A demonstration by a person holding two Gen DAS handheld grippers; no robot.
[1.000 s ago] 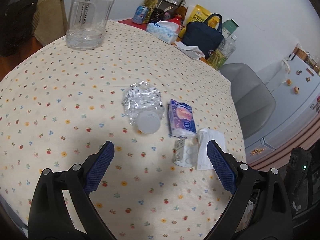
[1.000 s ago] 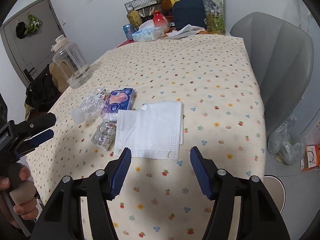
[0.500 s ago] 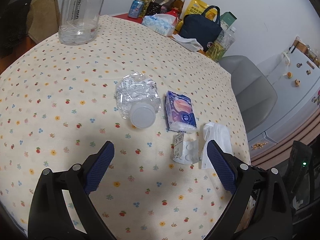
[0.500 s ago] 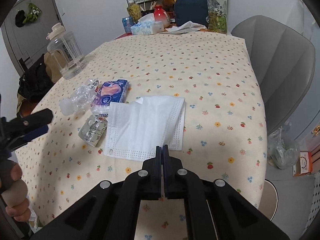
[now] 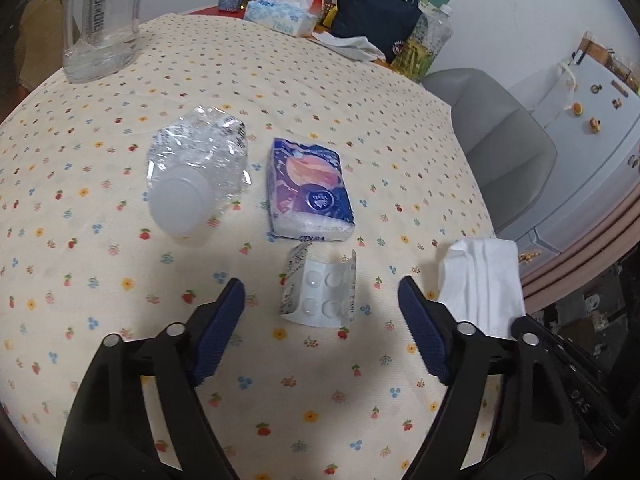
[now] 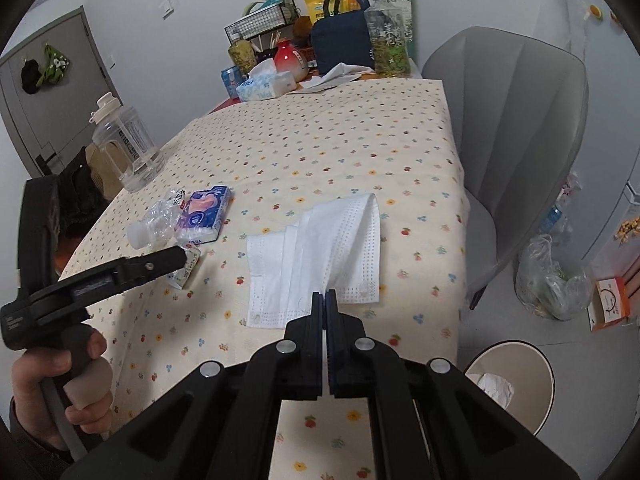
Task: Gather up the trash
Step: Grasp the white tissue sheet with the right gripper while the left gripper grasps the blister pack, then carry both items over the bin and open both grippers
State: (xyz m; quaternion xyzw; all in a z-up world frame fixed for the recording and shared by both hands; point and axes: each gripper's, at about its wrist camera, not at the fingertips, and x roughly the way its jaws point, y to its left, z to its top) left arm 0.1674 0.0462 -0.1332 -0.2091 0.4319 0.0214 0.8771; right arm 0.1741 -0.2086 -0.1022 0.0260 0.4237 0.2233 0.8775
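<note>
right gripper [image 6: 325, 296] pinching tissue [image 6: 320, 256]; only right view shows bin [image 6: 516, 380]. left gripper [image 5: 322, 300] spread, closing, straddles blister pack [image 5: 320, 294].

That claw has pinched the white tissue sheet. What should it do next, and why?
Probably lift the tissue and swing it right, over the bin on the floor. The right claw is shut on the sheet's near edge, and one crumpled tissue already lies in that bin.

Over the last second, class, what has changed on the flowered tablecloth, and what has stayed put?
The right gripper closed on the near edge of the white paper napkin and lifted it into a fold. The left gripper came in over the small clear blister pack, its jaws just narrowing, nothing gripped. The crushed clear plastic bottle and blue tissue packet stayed put.
</note>
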